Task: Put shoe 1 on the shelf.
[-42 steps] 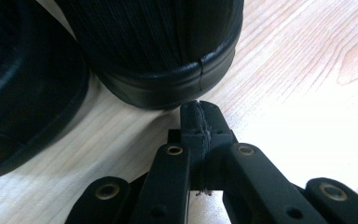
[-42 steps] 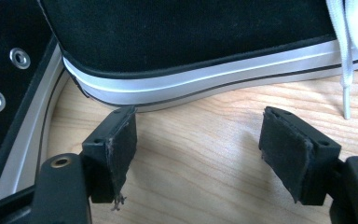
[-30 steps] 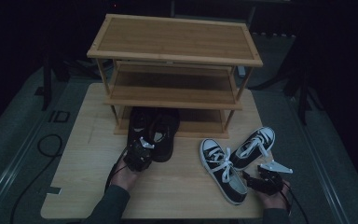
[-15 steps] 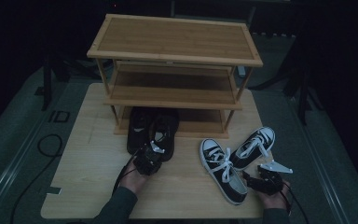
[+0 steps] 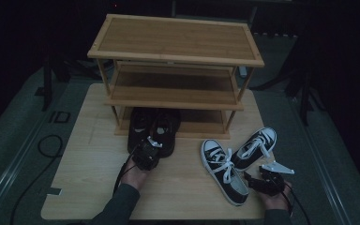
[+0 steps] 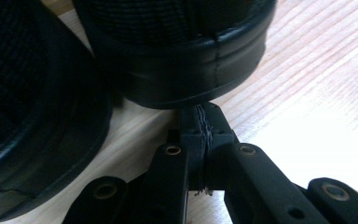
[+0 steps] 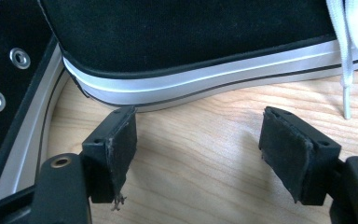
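Observation:
A pair of black shoes (image 5: 152,127) stands toes-in at the bottom shelf of a bamboo shoe rack (image 5: 176,44). My left gripper (image 5: 146,152) is at their heels. In the left gripper view its jaws are shut, and my left gripper (image 6: 200,122) touches the heel of the right-hand black shoe (image 6: 177,56); the other black shoe (image 6: 32,107) is beside it. Two black-and-white sneakers (image 5: 225,171) lie at the right. My right gripper (image 5: 262,182) sits just right of the nearer one. My right gripper (image 7: 200,144) is open and empty, close to that sneaker's white sole (image 7: 191,86).
The rack has three shelves and stands on a light wooden board (image 5: 89,159). The second sneaker (image 5: 255,146) lies angled toward the board's right edge. A white lace (image 7: 347,51) hangs beside the right jaw. Dark floor and a cable (image 5: 47,145) lie to the left.
My left gripper has shifted slightly right, from behind the left black shoe to the heel of the right one. The right gripper and the sneakers have stayed put.

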### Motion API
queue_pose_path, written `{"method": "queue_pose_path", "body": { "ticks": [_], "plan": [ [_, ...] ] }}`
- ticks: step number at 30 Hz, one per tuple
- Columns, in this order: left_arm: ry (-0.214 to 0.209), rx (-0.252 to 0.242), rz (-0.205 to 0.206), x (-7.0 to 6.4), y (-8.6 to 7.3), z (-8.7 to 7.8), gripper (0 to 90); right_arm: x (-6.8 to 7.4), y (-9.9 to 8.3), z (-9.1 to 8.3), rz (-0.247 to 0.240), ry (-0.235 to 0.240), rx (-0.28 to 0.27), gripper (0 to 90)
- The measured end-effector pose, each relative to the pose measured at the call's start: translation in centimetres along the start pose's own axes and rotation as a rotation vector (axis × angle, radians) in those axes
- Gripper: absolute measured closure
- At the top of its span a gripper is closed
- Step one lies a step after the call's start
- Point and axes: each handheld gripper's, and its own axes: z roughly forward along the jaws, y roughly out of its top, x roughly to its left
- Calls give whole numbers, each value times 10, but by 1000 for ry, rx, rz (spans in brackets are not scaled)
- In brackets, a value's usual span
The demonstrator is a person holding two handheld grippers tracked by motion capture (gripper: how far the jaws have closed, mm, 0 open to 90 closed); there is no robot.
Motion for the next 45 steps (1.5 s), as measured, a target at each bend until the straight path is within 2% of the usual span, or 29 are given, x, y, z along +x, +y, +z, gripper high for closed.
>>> {"method": "queue_pose_path", "body": {
  "ticks": [6,11,16,22,38,41,45],
  "plan": [
    [4,0,-16,1,6,1,891,0,0,0,0,0,0,275],
    [35,5,-53,5,18,8,892,0,0,0,0,0,0,275],
    [72,16,-48,2,28,13,894,0,0,0,0,0,0,275],
    [105,28,-62,1,42,22,896,0,0,0,0,0,0,274],
    [103,25,-102,5,70,41,897,0,0,0,1,1,0,274],
    [102,17,-91,5,69,41,892,0,0,0,0,1,0,274],
    [101,6,-57,3,62,32,871,0,0,0,0,1,0,274]
  ]
}}
